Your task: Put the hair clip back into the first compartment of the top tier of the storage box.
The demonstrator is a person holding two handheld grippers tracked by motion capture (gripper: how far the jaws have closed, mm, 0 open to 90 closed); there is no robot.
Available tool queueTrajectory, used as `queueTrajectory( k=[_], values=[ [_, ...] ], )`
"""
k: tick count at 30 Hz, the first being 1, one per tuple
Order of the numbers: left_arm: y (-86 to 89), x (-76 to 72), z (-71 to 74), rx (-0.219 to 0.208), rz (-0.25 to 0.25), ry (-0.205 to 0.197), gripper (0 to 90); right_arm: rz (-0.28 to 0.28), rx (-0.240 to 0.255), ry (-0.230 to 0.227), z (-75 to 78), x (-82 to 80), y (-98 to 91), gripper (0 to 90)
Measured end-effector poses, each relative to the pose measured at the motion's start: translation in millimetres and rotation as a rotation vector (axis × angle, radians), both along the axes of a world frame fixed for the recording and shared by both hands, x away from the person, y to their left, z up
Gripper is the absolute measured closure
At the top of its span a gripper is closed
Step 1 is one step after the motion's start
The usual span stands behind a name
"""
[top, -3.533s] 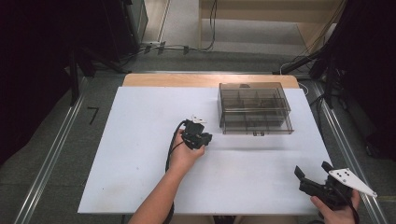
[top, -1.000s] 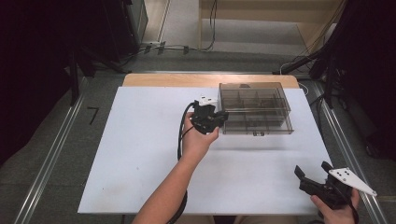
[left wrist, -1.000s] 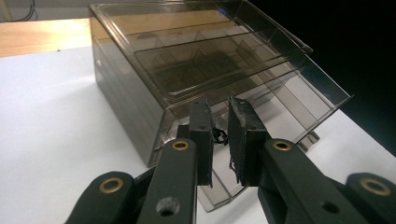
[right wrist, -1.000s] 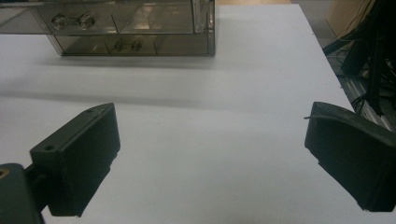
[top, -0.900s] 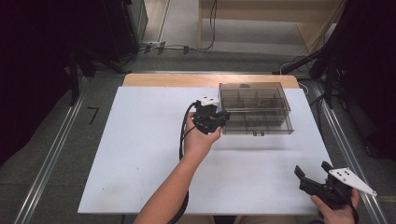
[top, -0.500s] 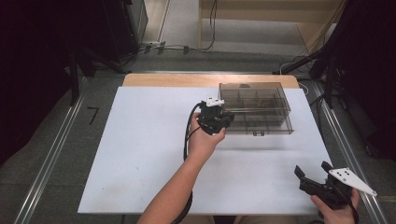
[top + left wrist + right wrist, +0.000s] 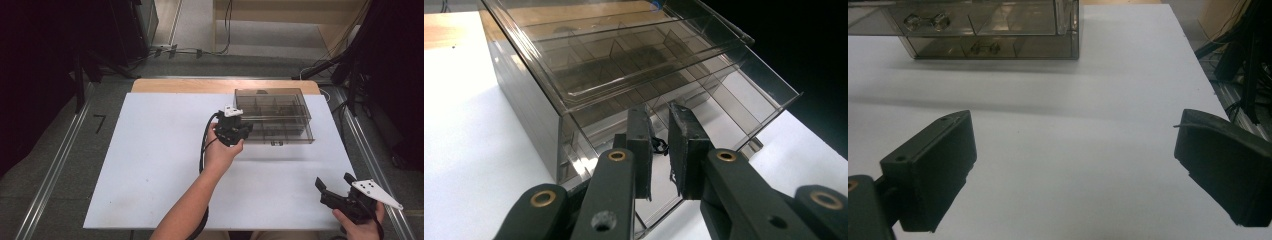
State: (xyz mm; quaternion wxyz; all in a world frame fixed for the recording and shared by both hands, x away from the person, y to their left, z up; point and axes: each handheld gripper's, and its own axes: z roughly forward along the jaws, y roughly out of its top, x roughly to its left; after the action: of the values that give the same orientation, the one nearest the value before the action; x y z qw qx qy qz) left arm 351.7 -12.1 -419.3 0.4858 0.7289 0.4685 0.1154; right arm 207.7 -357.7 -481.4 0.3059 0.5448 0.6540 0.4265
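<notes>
The white table (image 7: 150, 150) carried a smoked clear drawer cabinet (image 7: 274, 115) toward its far right part, its long axis running across the table and its drawer fronts facing the person. The left gripper (image 7: 239, 131) stood right at the cabinet's near left corner, so the cabinet lay directly ahead of it and slightly to its right, while the right gripper (image 7: 334, 189) sat well apart at the near right edge of the table. In the left gripper view the jaws were drawn together to a narrow slit with nothing visibly pinched, pointing at the cabinet (image 7: 624, 90) front and its drawers. In the right gripper view the jaws stood wide apart over bare table, the cabinet (image 7: 988, 30) far ahead. The left hand was clearly nearer for any work on a drawer.
</notes>
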Motion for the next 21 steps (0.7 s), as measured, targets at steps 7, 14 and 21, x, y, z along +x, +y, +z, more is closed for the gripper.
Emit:
queueTrajectory(
  k=[7, 14, 21],
  values=[
    [-1.9, 0.0, -2.5, 0.001, -0.002, 0.002, 80.0, 0.001, 0.0, 0.0, 0.1, 0.0, -0.3, 1.8],
    [-2.5, -0.2, -2.8, 0.001, 0.001, -0.003, 76.2, 0.001, 0.0, 0.0, 0.1, 0.0, 0.1, 1.8],
    [0.3, -0.2, -0.8, 0.007, 0.012, -0.021, 68.1, 0.001, 0.0, -0.001, 0.1, 0.1, -0.2, 1.9]
  ],
)
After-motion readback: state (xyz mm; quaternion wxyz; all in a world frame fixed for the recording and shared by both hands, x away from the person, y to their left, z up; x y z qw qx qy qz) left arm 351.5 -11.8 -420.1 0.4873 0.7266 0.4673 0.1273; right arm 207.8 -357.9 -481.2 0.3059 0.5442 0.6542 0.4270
